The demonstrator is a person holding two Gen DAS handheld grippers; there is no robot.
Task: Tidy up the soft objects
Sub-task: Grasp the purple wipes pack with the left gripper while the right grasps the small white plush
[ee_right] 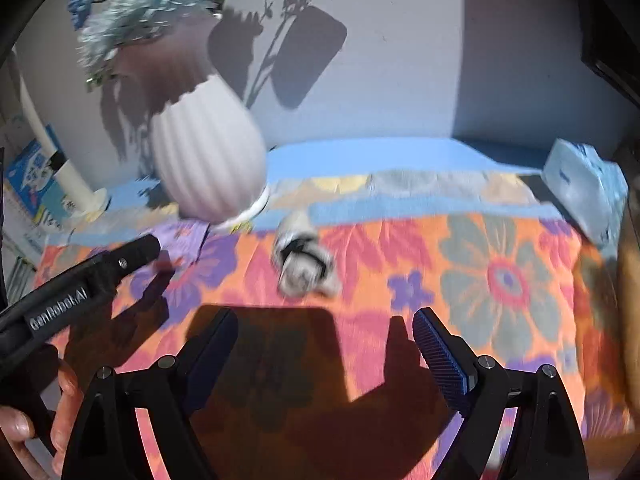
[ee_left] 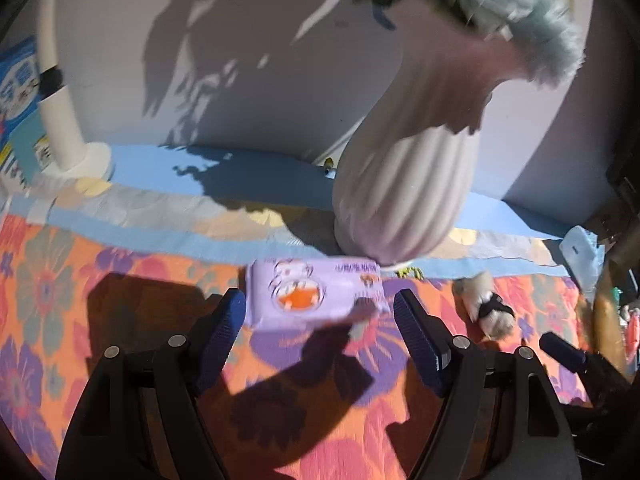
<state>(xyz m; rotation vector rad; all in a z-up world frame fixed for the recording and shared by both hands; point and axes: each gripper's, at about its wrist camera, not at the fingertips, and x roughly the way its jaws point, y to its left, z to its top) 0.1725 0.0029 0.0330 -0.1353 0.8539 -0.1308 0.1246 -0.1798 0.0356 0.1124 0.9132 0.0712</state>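
Both grippers are at the reaching stage, and nothing is held yet; the left gripper (ee_left: pixel 320 320) has its fingers spread wide with the purple tissue pack (ee_left: pixel 314 294) lying just ahead of the gap between them, and the right gripper (ee_right: pixel 324 344) likewise has its fingers spread, empty, pointed toward the small plush toy (ee_right: pixel 302 258).

The tissue pack lies flat on the flowered cloth (ee_left: pixel 48 292) toward the far edge of the surface, its far side touching or nearly touching the foot of the ribbed white vase (ee_left: pixel 400 188); the blur makes it hard to say which. The plush toy, cream with a black band, lies on the same cloth near the middle, a little to the right of the vase (ee_right: pixel 208 152) and apart from it. A pale blue soft pack (ee_right: pixel 584 184) leans at the far right corner; it too looks like something to be sorted.

The step in hand seems to be the first pick, most likely the tissue pack by the left gripper; the next move calls for easing the fingers forward until they straddle the pack's short sides, then closing gently, since it will squash. The vase stands close behind and holds tall flowers (ee_left: pixel 520 12); a push too far could nudge or tip it, so the approach should stay low and stop short.
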